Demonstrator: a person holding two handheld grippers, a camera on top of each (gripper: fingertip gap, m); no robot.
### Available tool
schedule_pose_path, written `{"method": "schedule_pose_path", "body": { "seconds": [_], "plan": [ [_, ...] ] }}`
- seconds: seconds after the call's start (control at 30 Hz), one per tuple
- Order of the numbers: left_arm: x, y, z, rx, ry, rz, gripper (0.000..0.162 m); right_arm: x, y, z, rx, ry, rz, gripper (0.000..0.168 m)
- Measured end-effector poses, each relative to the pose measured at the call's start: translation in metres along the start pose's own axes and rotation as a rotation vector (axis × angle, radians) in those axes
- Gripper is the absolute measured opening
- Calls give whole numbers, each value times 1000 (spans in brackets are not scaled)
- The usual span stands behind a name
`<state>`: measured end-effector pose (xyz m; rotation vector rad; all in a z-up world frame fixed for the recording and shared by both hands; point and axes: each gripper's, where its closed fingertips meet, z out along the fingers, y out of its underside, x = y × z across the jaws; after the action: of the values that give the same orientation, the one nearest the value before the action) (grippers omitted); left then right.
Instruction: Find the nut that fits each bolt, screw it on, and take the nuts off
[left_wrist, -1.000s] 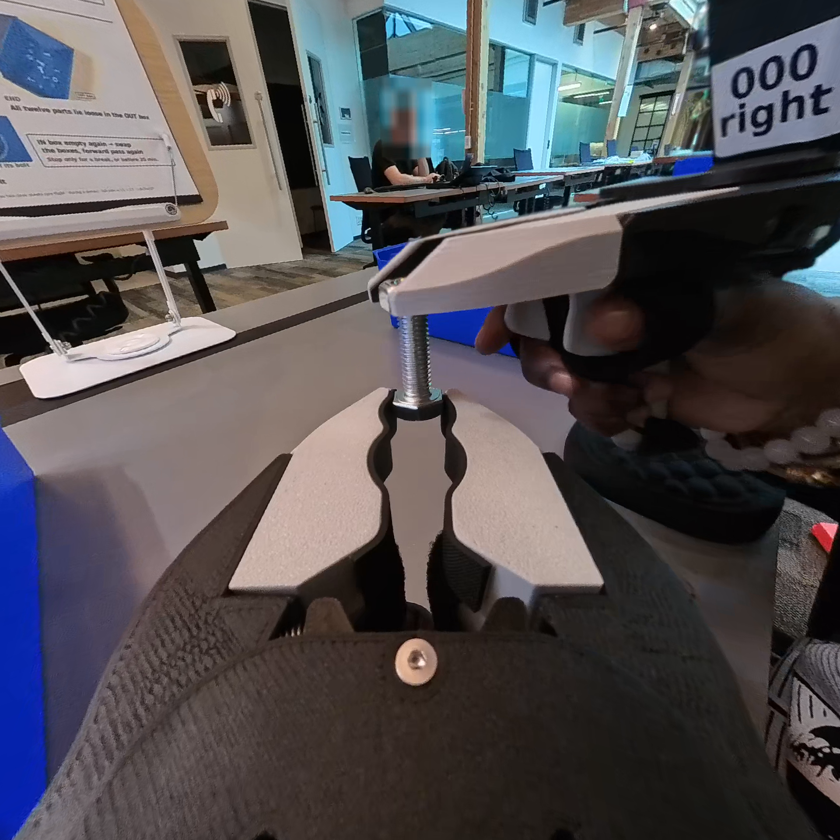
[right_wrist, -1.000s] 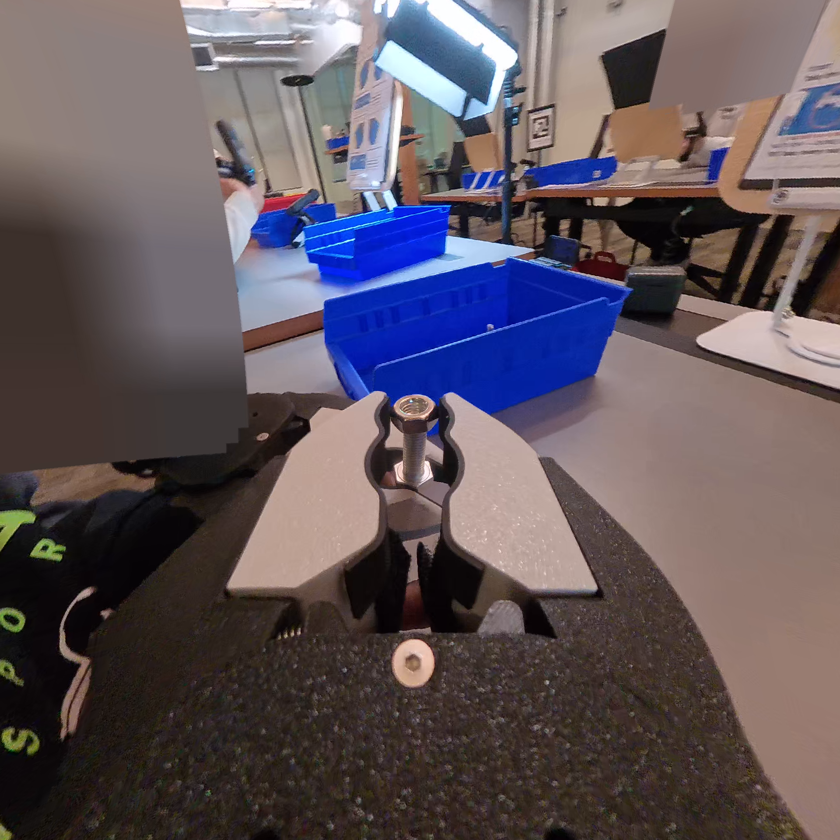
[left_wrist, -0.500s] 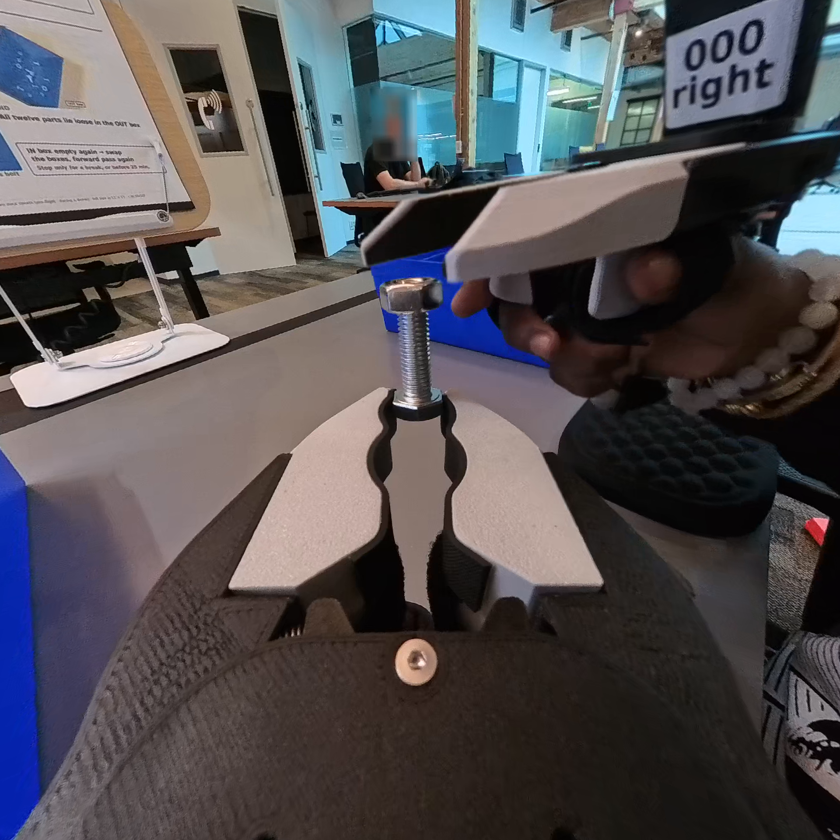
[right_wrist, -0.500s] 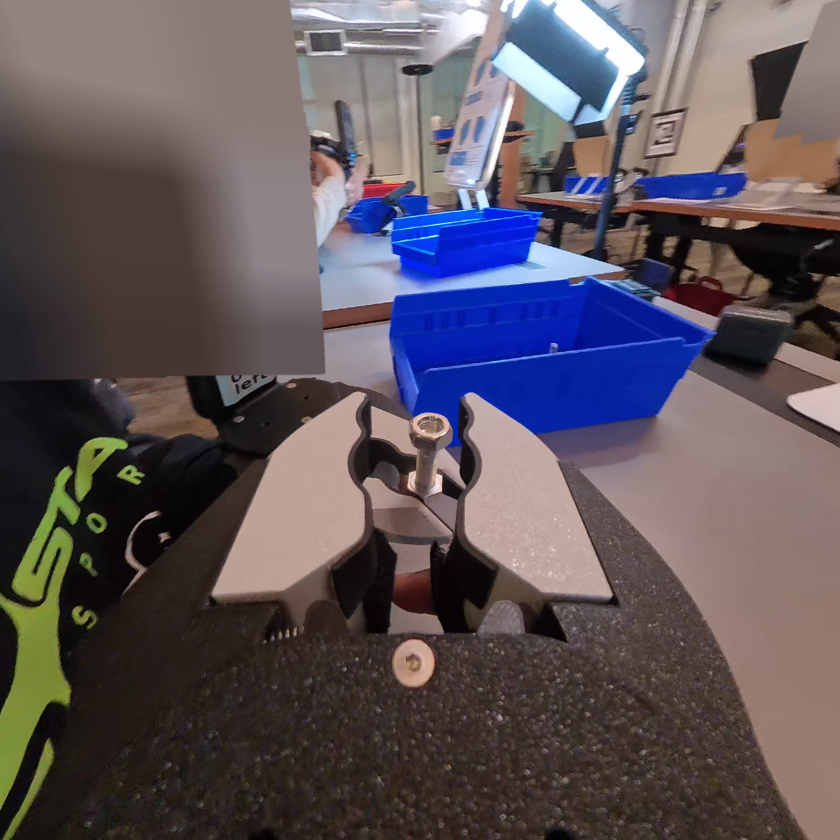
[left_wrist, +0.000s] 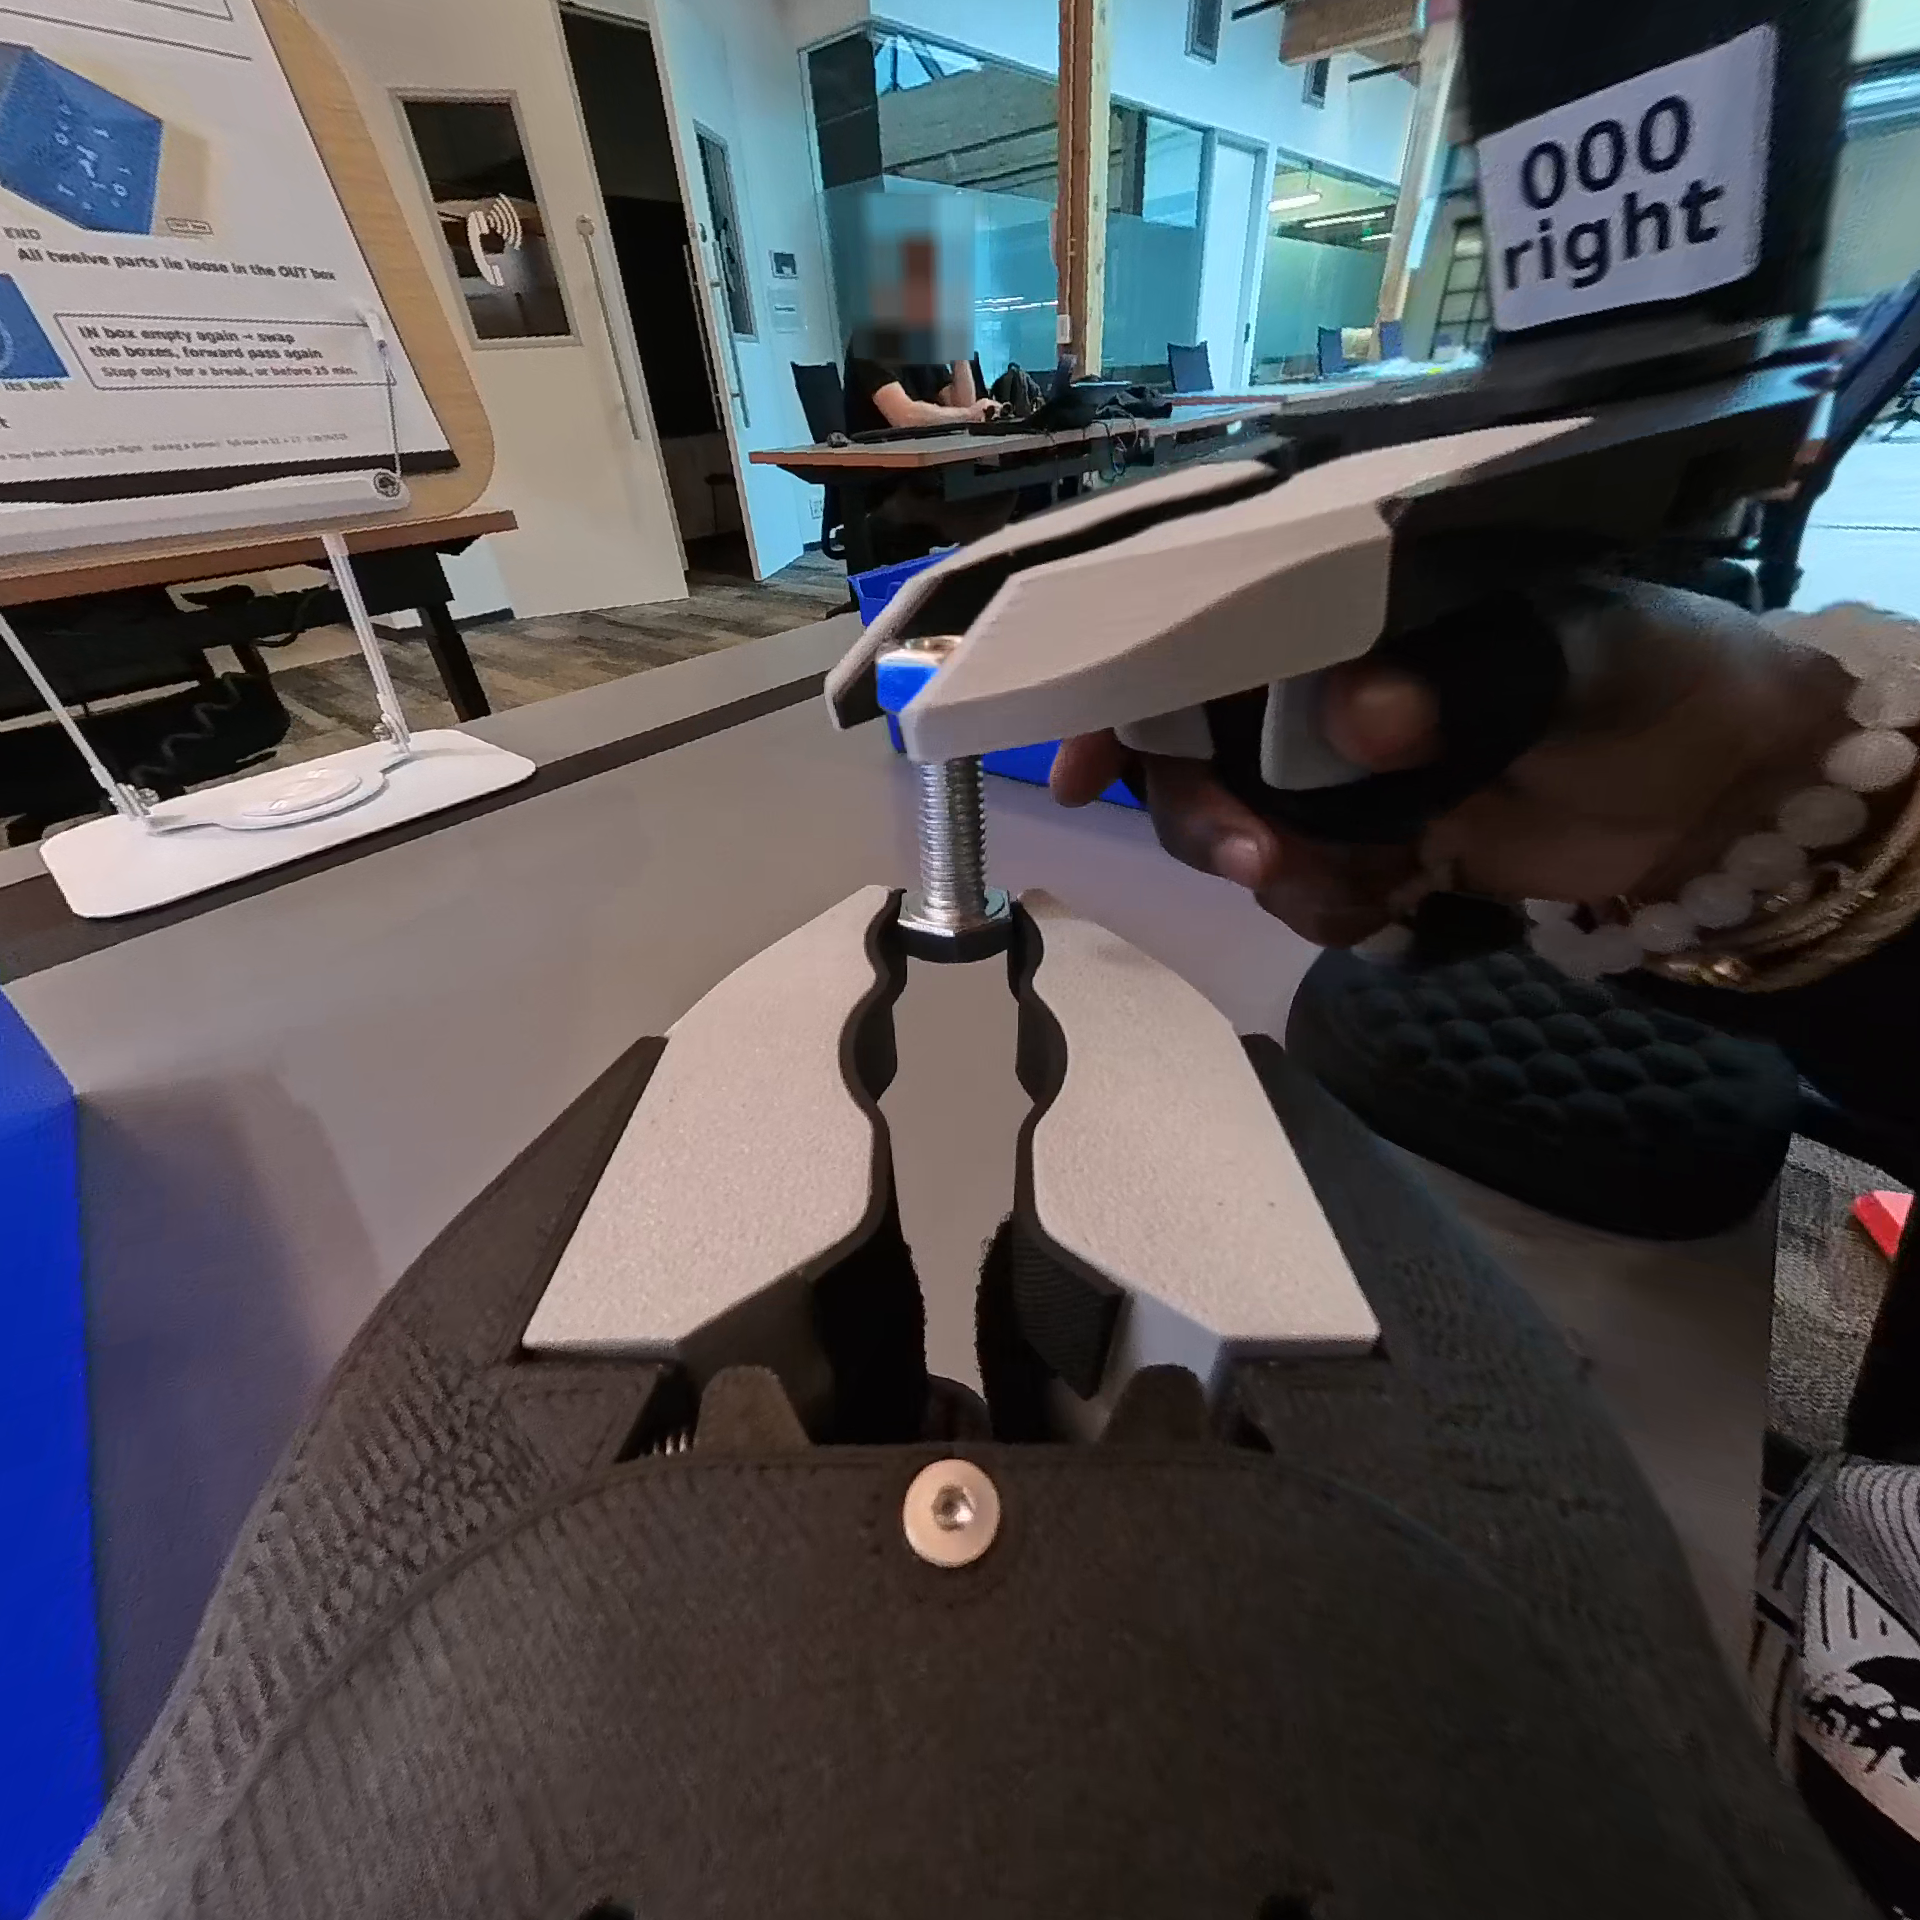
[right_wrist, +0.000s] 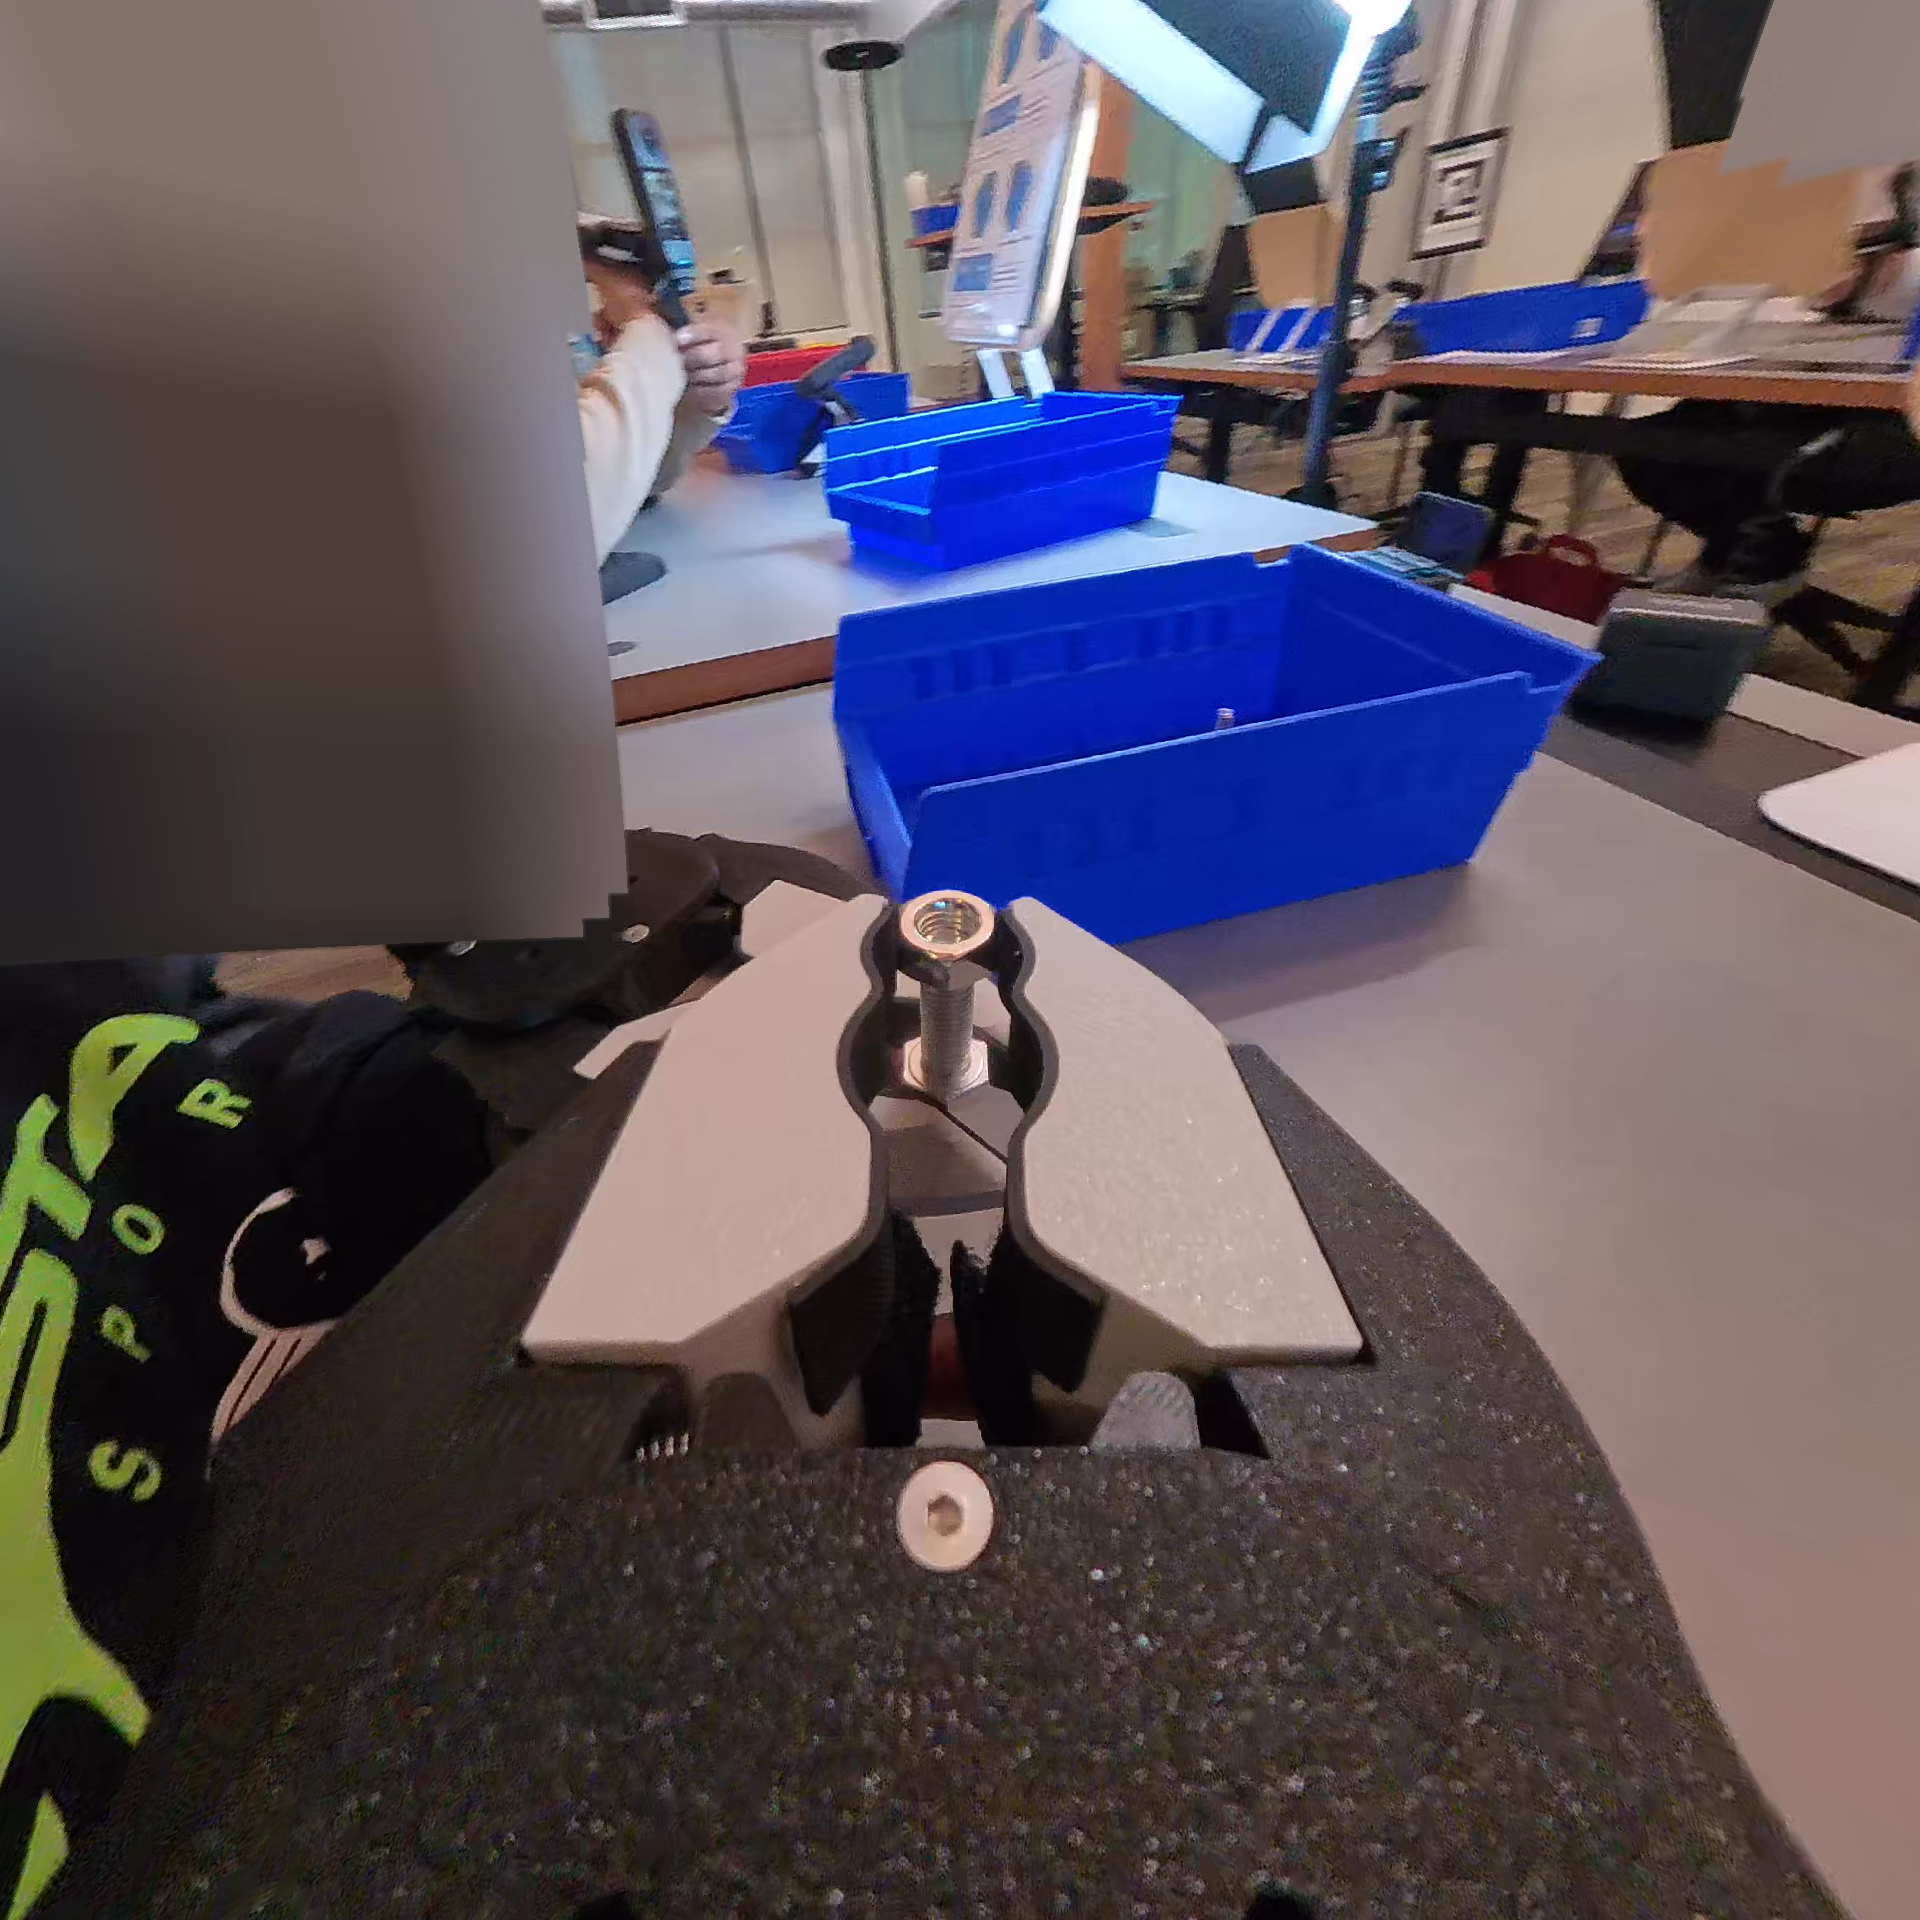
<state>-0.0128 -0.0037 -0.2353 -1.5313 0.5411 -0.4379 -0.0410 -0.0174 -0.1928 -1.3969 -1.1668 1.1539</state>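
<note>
between both grippers stands one bolt (left_wrist: 952, 831), each clamping an end.

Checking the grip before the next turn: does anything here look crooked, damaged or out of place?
Nothing stands out. The bolt stands upright, its head clamped in the left gripper, while the right gripper holds the nut squarely on its top end.
</note>
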Motion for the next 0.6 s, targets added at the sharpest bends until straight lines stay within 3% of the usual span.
{"method": "schedule_pose_path", "body": {
  "seconds": [0.13,0.27,0.33,0.43,0.6],
  "plan": [
    [-2,1,0,-10,-14,-6,19,6,1,1,22,124,90,19],
    [-2,1,1,-9,-11,-5,19,6,1,1,-1,207,40,19],
    [-1,1,0,-4,-7,-6,19,5,1,1,-13,195,36,24],
    [-1,0,0,1,-2,-12,19,2,-3,-1,12,129,67,46],
    [-1,0,0,3,5,-19,19,-5,-10,-7,112,27,98,45]
  ]
}}
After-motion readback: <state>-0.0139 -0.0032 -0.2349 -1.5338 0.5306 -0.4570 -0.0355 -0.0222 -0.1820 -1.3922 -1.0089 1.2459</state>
